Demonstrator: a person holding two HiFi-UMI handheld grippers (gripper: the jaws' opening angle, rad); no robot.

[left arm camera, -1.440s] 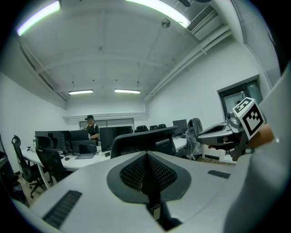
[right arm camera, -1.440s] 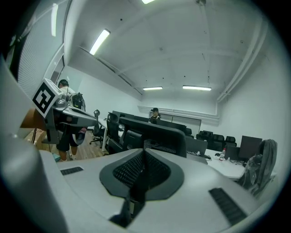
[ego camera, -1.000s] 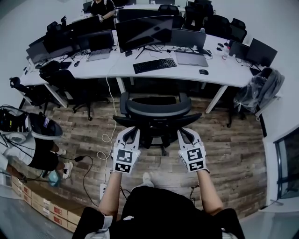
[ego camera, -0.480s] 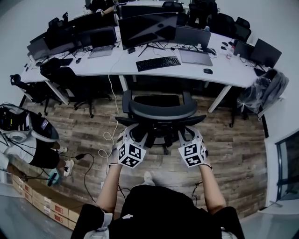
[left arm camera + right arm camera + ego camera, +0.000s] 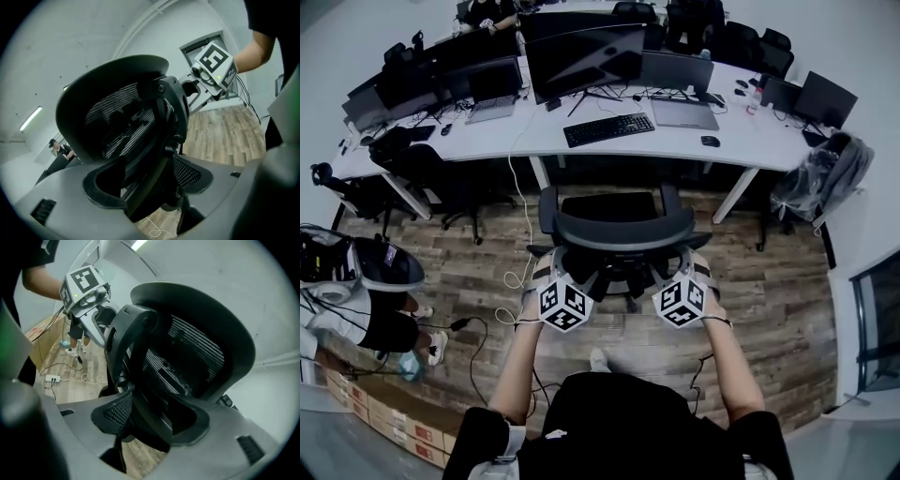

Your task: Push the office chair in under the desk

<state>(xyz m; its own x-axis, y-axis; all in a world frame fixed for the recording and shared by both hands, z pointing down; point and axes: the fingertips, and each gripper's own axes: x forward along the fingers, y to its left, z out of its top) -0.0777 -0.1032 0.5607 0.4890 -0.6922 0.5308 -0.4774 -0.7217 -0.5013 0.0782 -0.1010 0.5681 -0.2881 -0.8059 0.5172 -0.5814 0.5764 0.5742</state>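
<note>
Left claw [image 5: 555, 274] of mine: jaws just opened wide, office chair [image 5: 623, 225] backrest between them, ungripped; chair stands just before the table [image 5: 675, 145], facing it; my right claw [image 5: 689, 270]: likewise newly opened, straddling backrest.

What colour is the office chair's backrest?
The backrest is black mesh with a black frame, clearest in the left gripper view.

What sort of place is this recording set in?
Most likely an open-plan office. A long white desk carries several monitors and a keyboard, and a black office chair stands in front of it on a wood-look floor.
</note>
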